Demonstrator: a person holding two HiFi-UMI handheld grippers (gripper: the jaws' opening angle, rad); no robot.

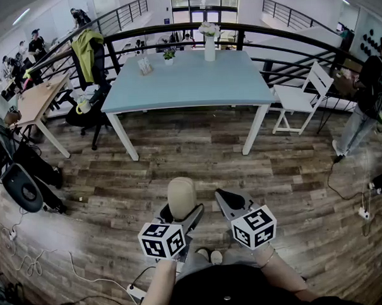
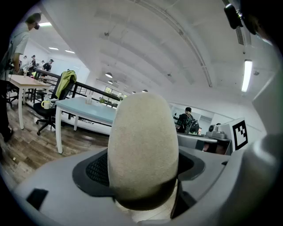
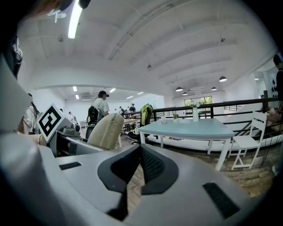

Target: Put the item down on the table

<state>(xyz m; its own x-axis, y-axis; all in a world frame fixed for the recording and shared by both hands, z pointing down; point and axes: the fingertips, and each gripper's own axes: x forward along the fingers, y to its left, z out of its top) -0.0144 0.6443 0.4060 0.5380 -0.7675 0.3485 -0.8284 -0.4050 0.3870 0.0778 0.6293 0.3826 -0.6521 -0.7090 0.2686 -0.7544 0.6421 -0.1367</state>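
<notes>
Left gripper (image 1: 181,213) clamped on beige egg-shaped item (image 1: 181,196), upright between the jaws, above wooden floor (image 1: 198,161) and well short of light-blue tabletop (image 1: 194,82). Right gripper (image 3: 140,152) just beside, jaw tips pressed together, empty. White vase (image 1: 210,48) at tabletop's far edge.

item (image 2: 143,150): matt, fine-grained | table (image 1: 188,79): smooth matt top | floor (image 1: 198,161): grainy wood planks
</notes>
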